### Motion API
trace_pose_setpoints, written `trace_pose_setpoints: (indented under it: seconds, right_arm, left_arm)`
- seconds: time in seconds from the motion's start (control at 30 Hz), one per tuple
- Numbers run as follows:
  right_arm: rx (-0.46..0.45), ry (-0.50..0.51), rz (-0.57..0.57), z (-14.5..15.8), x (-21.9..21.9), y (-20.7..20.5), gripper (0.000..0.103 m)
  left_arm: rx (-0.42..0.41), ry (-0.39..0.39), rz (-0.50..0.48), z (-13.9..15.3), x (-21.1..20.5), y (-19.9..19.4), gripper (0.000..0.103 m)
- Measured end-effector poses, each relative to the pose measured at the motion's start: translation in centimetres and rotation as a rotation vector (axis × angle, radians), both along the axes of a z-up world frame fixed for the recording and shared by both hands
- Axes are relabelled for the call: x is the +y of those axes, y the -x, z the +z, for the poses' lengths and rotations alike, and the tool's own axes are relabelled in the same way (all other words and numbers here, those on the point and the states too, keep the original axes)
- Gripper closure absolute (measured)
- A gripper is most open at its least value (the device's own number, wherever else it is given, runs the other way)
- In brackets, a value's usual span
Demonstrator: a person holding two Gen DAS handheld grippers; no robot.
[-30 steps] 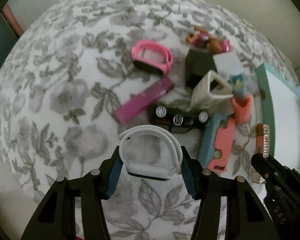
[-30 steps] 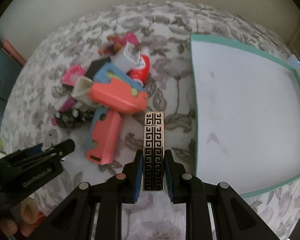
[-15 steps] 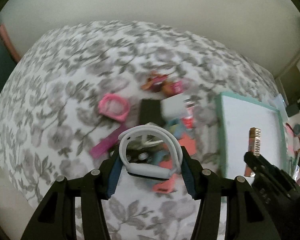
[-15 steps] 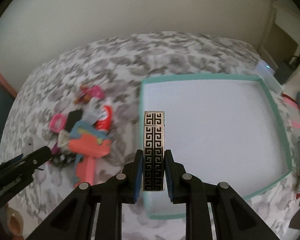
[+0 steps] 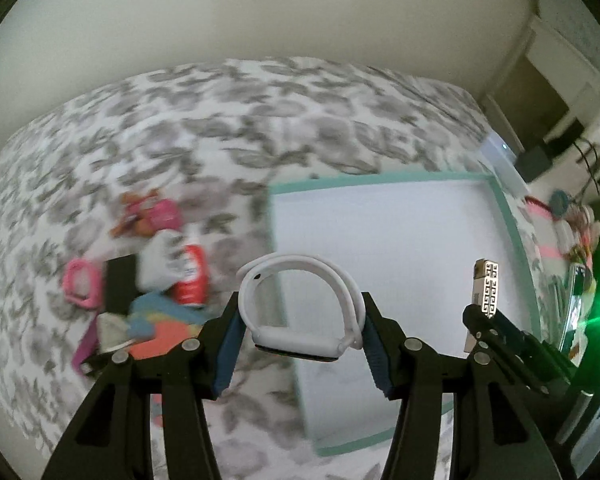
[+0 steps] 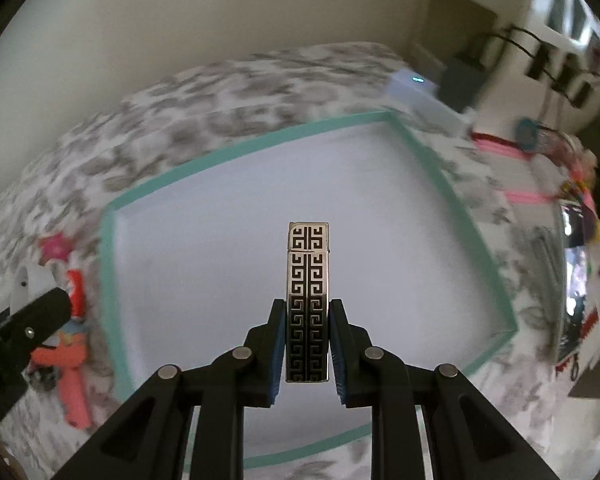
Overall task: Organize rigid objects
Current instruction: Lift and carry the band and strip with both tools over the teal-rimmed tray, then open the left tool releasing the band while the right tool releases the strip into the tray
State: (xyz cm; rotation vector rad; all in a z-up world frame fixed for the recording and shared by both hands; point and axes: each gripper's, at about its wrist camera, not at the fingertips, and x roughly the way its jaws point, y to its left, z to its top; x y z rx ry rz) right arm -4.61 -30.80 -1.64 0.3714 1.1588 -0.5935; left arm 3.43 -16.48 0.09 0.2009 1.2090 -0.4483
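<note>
My left gripper (image 5: 300, 320) is shut on a white wristband (image 5: 300, 304), carried in the air over the left rim of a teal-edged white tray (image 5: 400, 240). My right gripper (image 6: 307, 336) is shut on a slim metal lighter (image 6: 308, 280) with a black key pattern, held upright above the middle of the tray (image 6: 204, 256). The lighter (image 5: 485, 292) and the right gripper (image 5: 480, 320) also show at the right of the left wrist view. At the left edge of the right wrist view the wristband (image 6: 32, 284) sticks out past one of the left gripper's fingers (image 6: 24, 324).
A heap of toys lies on the flowered bedspread (image 5: 220, 120) left of the tray: a pink band (image 5: 82, 284), a red bottle (image 5: 190, 280), a coral and blue toy (image 6: 70, 364), a black box (image 5: 120, 284). Clutter and a phone (image 5: 576, 312) lie right of the tray. A wall stands behind.
Both grippers have swung right from over the toy heap to the tray and lifted a little, each keeping its object. The tray now fills the right wrist view.
</note>
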Motion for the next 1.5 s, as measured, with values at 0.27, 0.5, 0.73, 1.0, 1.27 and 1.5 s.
trace_pose_setpoints:
  seconds: [0.27,0.5,0.73,1.0,1.27,1.5]
  right_arm:
    - [0.004,0.064,-0.098,0.2,-2.6,1.4,0.081]
    - [0.011,0.068,-0.111,0.1,-3.2,1.6,0.081]
    - [0.021,0.059,-0.104,-0.2,-3.0,1.4,0.081]
    - [0.029,0.064,-0.093,-0.2,-2.8,1.3,0.08]
    - [0.038,0.07,-0.083,-0.1,-2.4,1.1,0.061]
    - [-0.009,0.078,-0.062,1.1,-1.3,0.8,0.039]
  left_arm:
    - [-0.007,0.014,-0.044,-1.7,-3.2,0.4,0.046]
    - [-0.033,0.052,-0.068,-2.3,-4.2,0.6,0.046]
    - [-0.04,0.062,-0.069,-2.9,-3.9,0.8,0.037]
    - [-0.063,0.066,-0.042,-2.5,-2.9,0.6,0.017]
    - [-0.1,0.089,0.02,-0.8,-1.0,0.0,0.017]
    - [-0.165,0.07,0.087,1.4,1.4,-0.6,0.008]
